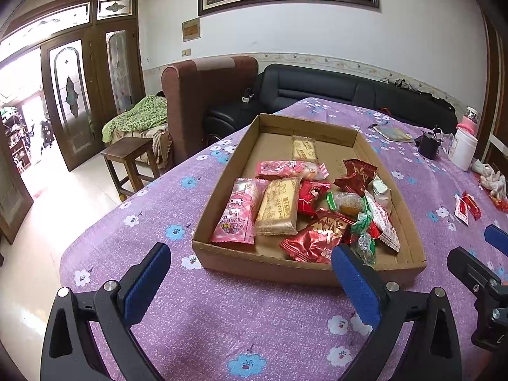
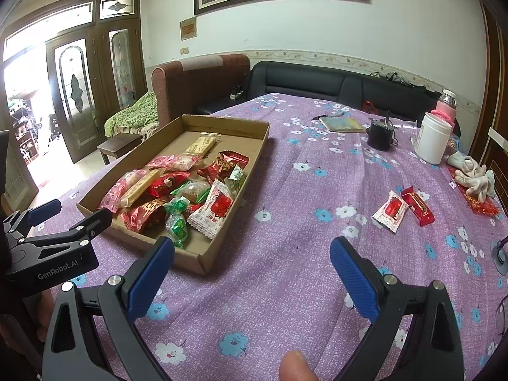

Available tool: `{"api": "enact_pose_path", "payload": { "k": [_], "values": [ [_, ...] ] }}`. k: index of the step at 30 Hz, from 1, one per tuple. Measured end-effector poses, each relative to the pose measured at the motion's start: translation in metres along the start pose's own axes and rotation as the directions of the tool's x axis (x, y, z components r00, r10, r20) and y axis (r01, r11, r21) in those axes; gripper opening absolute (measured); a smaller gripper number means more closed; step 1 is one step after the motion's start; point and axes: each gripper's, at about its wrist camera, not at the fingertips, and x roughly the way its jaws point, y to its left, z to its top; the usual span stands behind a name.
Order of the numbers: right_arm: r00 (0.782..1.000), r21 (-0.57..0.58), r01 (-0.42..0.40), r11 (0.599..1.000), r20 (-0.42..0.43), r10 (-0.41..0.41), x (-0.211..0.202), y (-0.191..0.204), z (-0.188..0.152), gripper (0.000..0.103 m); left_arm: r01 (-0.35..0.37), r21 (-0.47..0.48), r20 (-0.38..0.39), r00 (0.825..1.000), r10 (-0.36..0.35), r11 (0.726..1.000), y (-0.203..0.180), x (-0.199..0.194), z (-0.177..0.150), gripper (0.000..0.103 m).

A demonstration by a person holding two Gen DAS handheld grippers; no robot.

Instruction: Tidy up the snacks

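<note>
Cardboard tray of snacks just ahead of left gripper, wide; right gripper wide, loose red-white packets ahead-right

"GenRobot.AI" stands in pale letters on the black body of the left gripper.

A: Left gripper?

B: Jaws wide apart, nothing between the blue pads. Both hang above the purple flowered tablecloth.

A: Ahead of the fingers?

B: A shallow cardboard tray, its near wall just beyond the fingertips. Wrapped snacks are piled at its near end; a beige wafer pack lies apart, farther in.

A: Right of the right finger?

B: The right gripper, partly in view. Past it, two small red packets lie on the cloth outside the tray.
</note>
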Motion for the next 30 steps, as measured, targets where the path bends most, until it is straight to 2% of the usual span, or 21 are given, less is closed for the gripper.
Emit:
{"api": "enact_pose_path", "payload": {
  "k": [30],
  "values": [
    [1.000, -0.001, 0.000, 1.000, 0.002, 0.000, -0.0004, -0.0007, 0.0000, 0.099, 0.003, 0.013, -0.009, 1.000, -0.003, 1.000, -0.0005, 0.0013, -0.0017, 0.102]
  ]
}}
